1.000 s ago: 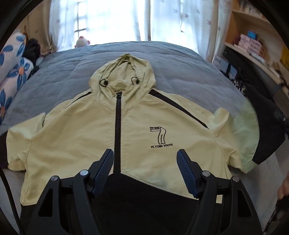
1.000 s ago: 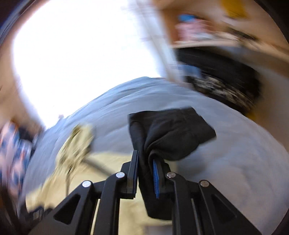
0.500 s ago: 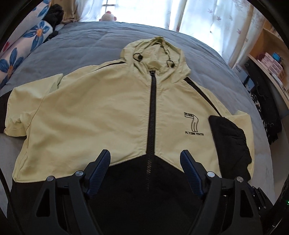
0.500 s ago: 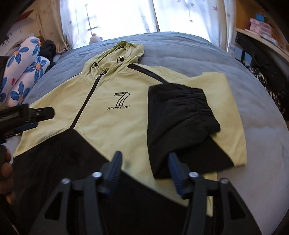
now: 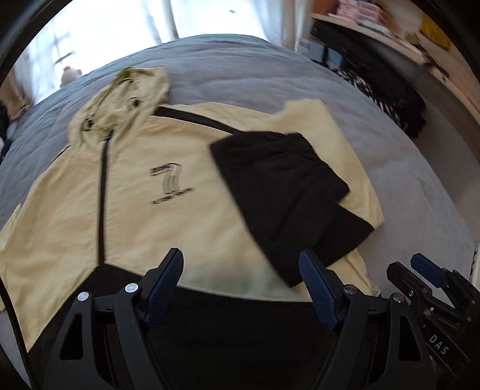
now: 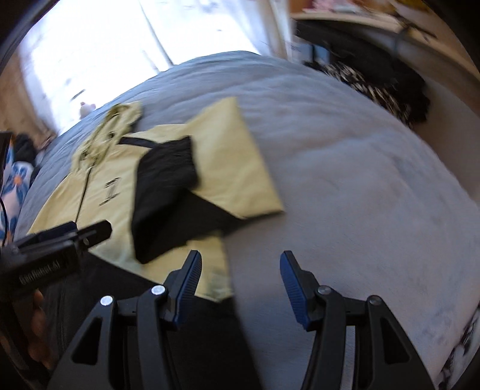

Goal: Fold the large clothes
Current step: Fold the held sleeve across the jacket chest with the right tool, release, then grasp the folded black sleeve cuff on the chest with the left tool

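A pale yellow hooded jacket (image 5: 150,192) with a black zip and black hem lies face up on the grey bed (image 5: 240,66); it also shows in the right wrist view (image 6: 228,168). Its right sleeve with the black cuff (image 5: 282,186) is folded in over the chest, and shows in the right wrist view (image 6: 162,192). My left gripper (image 5: 241,282) is open and empty above the black hem. My right gripper (image 6: 238,282) is open and empty over the jacket's lower right corner and the bed; it shows at the right in the left wrist view (image 5: 426,276).
A shelf with books (image 5: 360,15) and dark clothes (image 5: 387,87) stand along the right of the bed. A bright curtained window (image 6: 120,45) is at the far end. Floral pillows (image 6: 15,186) lie at the far left. Bare bed (image 6: 360,195) spreads right of the jacket.
The right gripper has let go of the black cuff, left it folded on the chest, and drawn back toward the jacket's lower right corner. The left gripper has swung right, toward the folded sleeve.
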